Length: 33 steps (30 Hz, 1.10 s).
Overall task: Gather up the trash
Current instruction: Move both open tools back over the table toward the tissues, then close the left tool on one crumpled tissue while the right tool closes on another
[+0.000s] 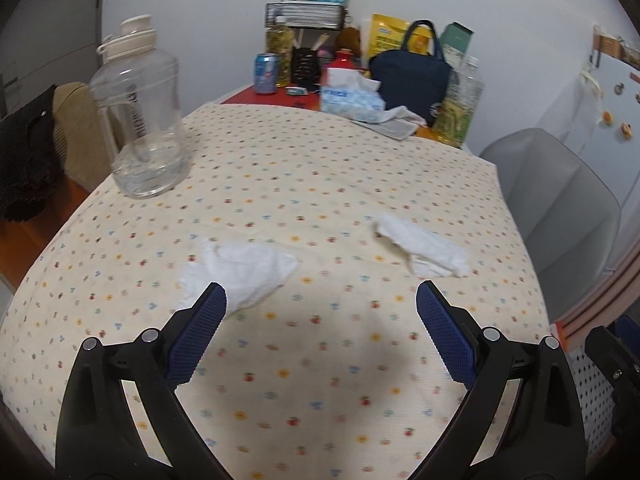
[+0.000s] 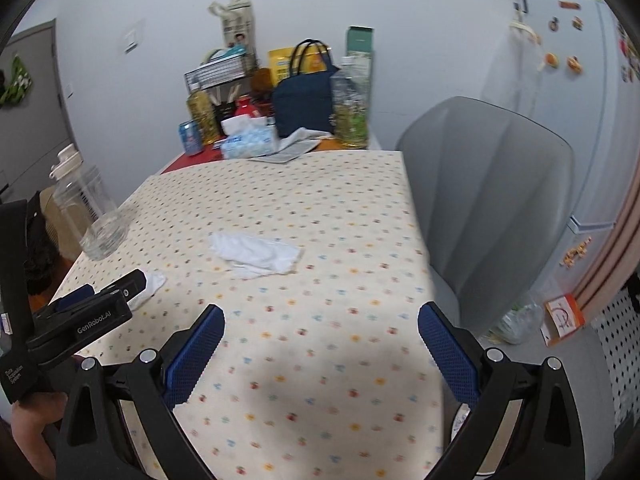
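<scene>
Tissues: one (image 1: 240, 270) at table (image 1: 320, 184) mid-left, other (image 1: 424, 250) mid-right; both tongs, left (image 1: 321, 300) & right (image 2: 321, 322), wide open, empty. Water jug (image 1: 140, 120) at left edge; only right view shows grey chair (image 2: 492, 208) fully

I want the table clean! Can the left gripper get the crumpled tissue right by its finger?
Probably yes: the left gripper is open, and the crumpled tissue lies just ahead with nothing covering it.

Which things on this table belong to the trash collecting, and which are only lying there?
For the job:
- left crumpled tissue
- right crumpled tissue

Just lying about:
- clear water jug
- tissue pack
- navy bag
- soda can
</scene>
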Motion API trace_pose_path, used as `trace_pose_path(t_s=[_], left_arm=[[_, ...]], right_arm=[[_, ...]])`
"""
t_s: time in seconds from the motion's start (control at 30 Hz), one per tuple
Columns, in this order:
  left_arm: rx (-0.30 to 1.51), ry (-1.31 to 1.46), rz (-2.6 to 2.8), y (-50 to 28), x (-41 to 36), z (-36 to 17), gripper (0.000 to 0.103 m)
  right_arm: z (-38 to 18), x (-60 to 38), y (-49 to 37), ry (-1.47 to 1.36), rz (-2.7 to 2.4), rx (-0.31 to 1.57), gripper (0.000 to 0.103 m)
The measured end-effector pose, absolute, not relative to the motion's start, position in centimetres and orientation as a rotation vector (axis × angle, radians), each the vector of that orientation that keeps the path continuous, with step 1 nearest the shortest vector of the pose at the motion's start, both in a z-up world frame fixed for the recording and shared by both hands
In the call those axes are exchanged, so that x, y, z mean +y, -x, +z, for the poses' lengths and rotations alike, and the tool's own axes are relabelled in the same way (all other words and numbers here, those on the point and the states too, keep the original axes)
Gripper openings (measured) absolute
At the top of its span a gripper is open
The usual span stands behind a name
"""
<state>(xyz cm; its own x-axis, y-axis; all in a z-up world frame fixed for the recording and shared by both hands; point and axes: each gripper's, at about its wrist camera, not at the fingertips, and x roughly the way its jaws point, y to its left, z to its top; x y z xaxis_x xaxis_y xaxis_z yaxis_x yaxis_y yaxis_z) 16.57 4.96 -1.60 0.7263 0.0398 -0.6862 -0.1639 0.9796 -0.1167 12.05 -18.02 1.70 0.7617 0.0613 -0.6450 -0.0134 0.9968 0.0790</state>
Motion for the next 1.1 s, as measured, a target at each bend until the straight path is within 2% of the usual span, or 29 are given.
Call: trace_pose_path(t_s=[0.5, 0.9, 1.0, 1.03, 1.07, 1.1], left_arm=[[0.833, 0.216, 0.256, -17.4, 11.8, -5.1, 0.095], [0.903, 0.228, 0.254, -20.2, 12.5, -8.2, 0.093], [0.9, 0.213, 0.263, -21.0, 12.1, -8.6, 0.076], [0.896, 0.197, 0.272, -21.4, 11.8, -8.5, 0.065], [0.891, 0.187, 0.276, -21.7, 11.6, -8.5, 0.047], [0.885, 0.19, 0.273, -22.0, 11.5, -8.4, 0.034]], right_arm=[[0.1, -12.1, -15.4, 0.014, 0.118, 0.746, 0.095], [-2.6, -10.7, -19.3, 0.038, 0.113, 0.804, 0.095], [-3.1, -10.9, -20.5, 0.039, 0.108, 0.815, 0.095], [-3.2, -10.9, -20.8, 0.038, 0.107, 0.819, 0.095], [-3.4, -10.9, -21.2, 0.037, 0.107, 0.823, 0.094], [-3.5, -11.0, -21.6, 0.035, 0.106, 0.826, 0.094]])
